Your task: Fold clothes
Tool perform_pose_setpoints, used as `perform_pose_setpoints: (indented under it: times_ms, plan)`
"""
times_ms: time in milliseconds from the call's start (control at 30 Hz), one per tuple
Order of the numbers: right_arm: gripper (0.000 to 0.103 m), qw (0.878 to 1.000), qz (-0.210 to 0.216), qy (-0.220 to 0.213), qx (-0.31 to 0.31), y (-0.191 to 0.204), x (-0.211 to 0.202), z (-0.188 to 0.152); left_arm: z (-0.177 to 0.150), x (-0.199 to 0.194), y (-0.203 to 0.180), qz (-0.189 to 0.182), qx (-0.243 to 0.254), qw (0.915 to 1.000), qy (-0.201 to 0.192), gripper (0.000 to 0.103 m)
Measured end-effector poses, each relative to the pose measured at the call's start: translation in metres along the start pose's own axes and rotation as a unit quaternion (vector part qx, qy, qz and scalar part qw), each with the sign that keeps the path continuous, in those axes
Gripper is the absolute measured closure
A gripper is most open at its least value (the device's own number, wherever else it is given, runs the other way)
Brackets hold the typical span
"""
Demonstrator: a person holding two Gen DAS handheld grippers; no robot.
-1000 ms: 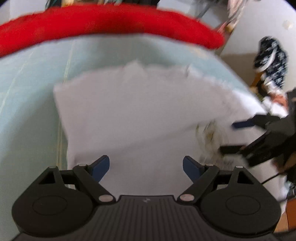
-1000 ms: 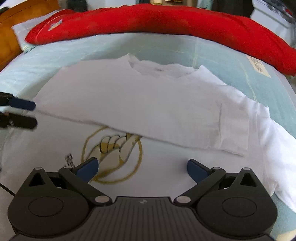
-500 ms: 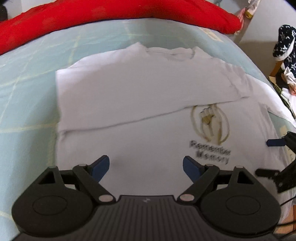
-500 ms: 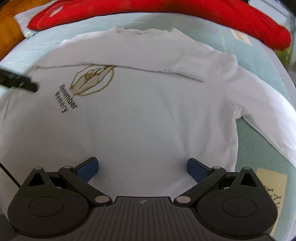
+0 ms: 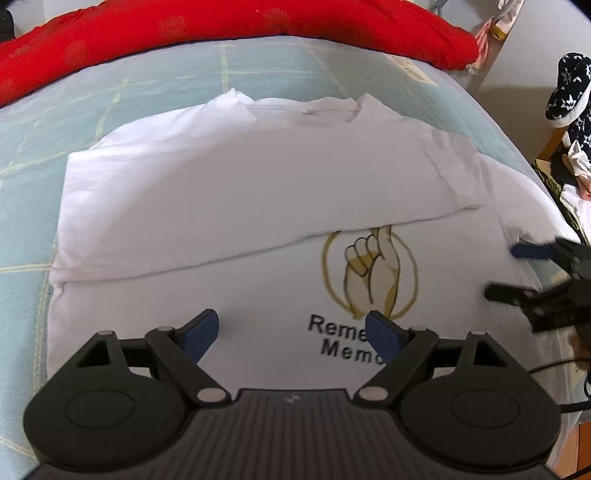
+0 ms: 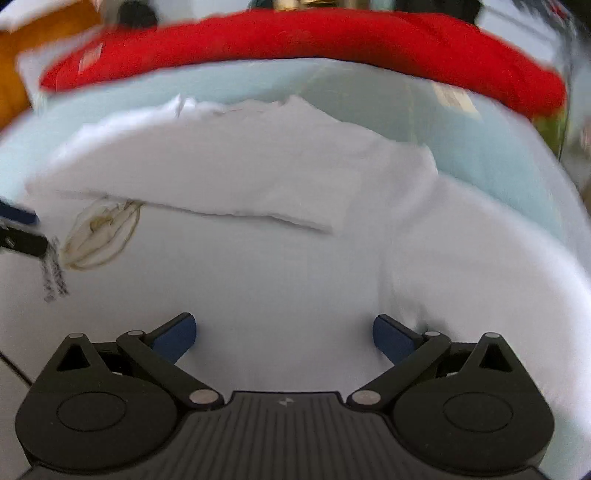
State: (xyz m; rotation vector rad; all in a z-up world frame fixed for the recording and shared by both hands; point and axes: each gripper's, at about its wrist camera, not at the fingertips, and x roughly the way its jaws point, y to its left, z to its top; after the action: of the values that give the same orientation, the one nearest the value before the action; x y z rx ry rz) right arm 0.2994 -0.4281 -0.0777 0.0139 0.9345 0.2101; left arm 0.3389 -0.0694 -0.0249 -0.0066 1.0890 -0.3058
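Note:
A white long-sleeved shirt (image 5: pixel 229 206) lies face up on the pale green bed, collar toward the far side. One sleeve (image 5: pixel 258 192) is folded flat across the chest, just above a gold hand print (image 5: pixel 369 271) and black lettering. My left gripper (image 5: pixel 291 332) hovers open over the shirt's lower left part, nothing between its fingers. My right gripper (image 6: pixel 284 334) is open too, over the lower right part of the shirt (image 6: pixel 258 266); it shows at the right edge of the left wrist view (image 5: pixel 517 273). The other sleeve (image 6: pixel 509 240) trails off to the right.
A long red cushion (image 5: pixel 221 33) lies along the far edge of the bed (image 5: pixel 155 85). A dark star-patterned slipper (image 5: pixel 569 88) and other clutter stand off the right side. A wooden headboard (image 6: pixel 33 62) is at the far left in the right wrist view.
Both grippers have drawn back across the shirt, so more of it and the print shows in the left view. The right gripper has shifted right toward the loose sleeve. Both stay open.

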Motion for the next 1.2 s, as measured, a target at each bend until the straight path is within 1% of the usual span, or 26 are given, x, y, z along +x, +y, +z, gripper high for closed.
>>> perform_pose_setpoints:
  times_ms: [100,267,333,400,500,600,667,800,867,967,1067,1200]
  plan:
    - [0.0,0.999,-0.012,0.022,-0.026,0.01,-0.011,-0.01,0.005,0.002,-0.005,0.002,0.004,1.0,-0.003,0.017]
    - [0.0,1.0,0.002,0.018,-0.023,0.024,-0.018,-0.001,0.015,0.005,-0.017,-0.007,0.0,0.9999,-0.012,0.017]
    - [0.0,0.999,0.008,0.027,-0.023,0.023,-0.017,-0.004,0.017,0.01,-0.021,-0.007,0.003,0.9999,-0.007,0.016]
    - [0.0,0.999,0.005,0.041,-0.02,0.018,-0.011,-0.011,0.015,0.015,-0.023,0.0,0.005,1.0,0.006,0.017]
    - [0.0,0.999,0.002,0.035,-0.019,0.01,-0.021,-0.012,0.01,0.015,-0.022,0.01,0.0,0.9999,0.0,0.017]
    - [0.0,1.0,-0.009,0.0,-0.014,-0.003,-0.032,0.001,0.013,0.013,-0.019,0.023,-0.016,0.9995,-0.017,0.016]
    - [0.0,0.999,-0.015,-0.022,-0.024,-0.01,-0.032,0.016,0.019,0.012,-0.017,0.038,-0.024,0.9986,-0.029,0.016]
    - [0.0,0.997,-0.019,-0.055,-0.049,-0.023,-0.012,0.056,0.033,0.006,-0.016,0.062,-0.027,0.9957,-0.063,0.016]
    - [0.0,0.996,-0.011,-0.06,-0.061,-0.028,0.004,0.072,0.038,0.003,-0.015,0.076,-0.023,0.9935,-0.081,0.016]
    - [0.0,0.997,-0.002,-0.042,-0.068,-0.034,0.037,0.089,0.043,0.002,-0.01,0.078,-0.038,0.9917,-0.095,0.016]
    - [0.0,0.998,0.013,-0.031,-0.05,-0.045,0.063,0.094,0.043,0.002,-0.005,0.077,-0.053,0.9908,-0.099,0.016]
    - [0.0,0.999,0.029,-0.027,-0.023,-0.063,0.081,0.109,0.042,0.003,0.003,0.083,-0.058,0.9904,-0.094,0.016]
